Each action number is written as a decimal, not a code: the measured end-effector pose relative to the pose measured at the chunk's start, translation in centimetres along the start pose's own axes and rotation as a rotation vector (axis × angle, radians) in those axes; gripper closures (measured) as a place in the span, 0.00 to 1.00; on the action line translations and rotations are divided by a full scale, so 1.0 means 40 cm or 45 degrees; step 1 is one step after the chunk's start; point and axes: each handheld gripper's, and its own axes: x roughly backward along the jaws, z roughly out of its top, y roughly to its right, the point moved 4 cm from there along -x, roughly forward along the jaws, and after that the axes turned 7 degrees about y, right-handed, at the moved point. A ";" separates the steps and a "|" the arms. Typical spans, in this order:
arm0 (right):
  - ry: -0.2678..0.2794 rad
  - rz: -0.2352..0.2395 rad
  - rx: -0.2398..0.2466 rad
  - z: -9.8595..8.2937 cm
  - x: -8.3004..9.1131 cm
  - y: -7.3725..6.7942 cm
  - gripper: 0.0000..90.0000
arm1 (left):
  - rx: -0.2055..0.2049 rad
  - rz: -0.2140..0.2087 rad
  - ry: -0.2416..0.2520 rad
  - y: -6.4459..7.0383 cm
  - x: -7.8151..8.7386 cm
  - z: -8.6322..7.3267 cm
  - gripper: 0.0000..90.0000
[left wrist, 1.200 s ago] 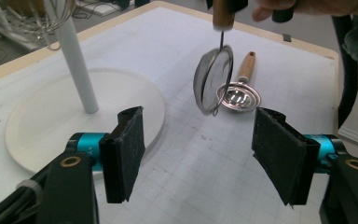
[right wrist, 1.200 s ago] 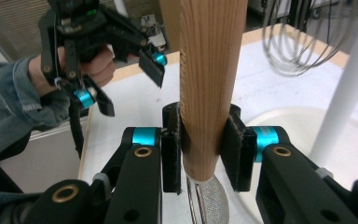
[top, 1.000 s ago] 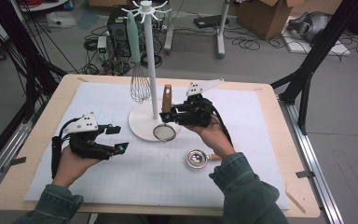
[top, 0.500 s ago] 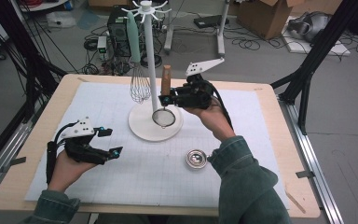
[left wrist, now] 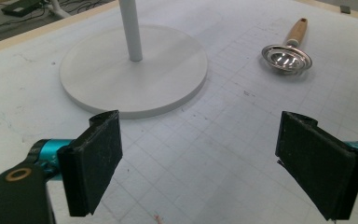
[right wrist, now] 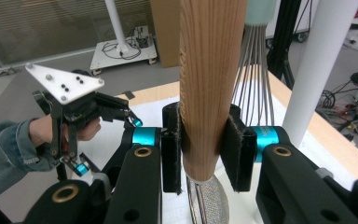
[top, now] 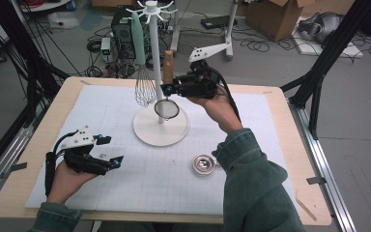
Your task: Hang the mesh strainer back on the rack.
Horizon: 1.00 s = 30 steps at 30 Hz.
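In the upper middle of the high view, the right gripper (top: 170,90) pinches the light wooden handle of a small round mesh strainer (top: 166,109), held upright above the table, its sieve hanging just beside the white pole of the white round-based hanging stand (top: 160,128). The right gripper view shows both pads pressed against that handle at centre frame. A wire whisk with a pale green handle (top: 144,87) hangs from the stand, left of the pole. At lower left, the left gripper (top: 110,151) rests on the white gridded mat (top: 125,193), its jaws spread wide with nothing between them. A small shiny metal strainer with a wooden handle (top: 204,164) lies on the mat, right of centre.
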 end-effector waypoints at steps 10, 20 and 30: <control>0.009 -0.015 0.033 0.062 -0.016 -0.005 0.79 | -0.002 0.028 -0.026 -0.011 0.009 -0.017 0.13; 0.008 -0.029 0.048 0.120 -0.041 -0.014 0.79 | 0.010 0.029 -0.022 -0.012 0.016 -0.024 0.12; -0.010 -0.044 0.030 0.167 -0.061 -0.010 0.79 | 0.011 0.030 -0.021 -0.012 0.018 -0.022 0.10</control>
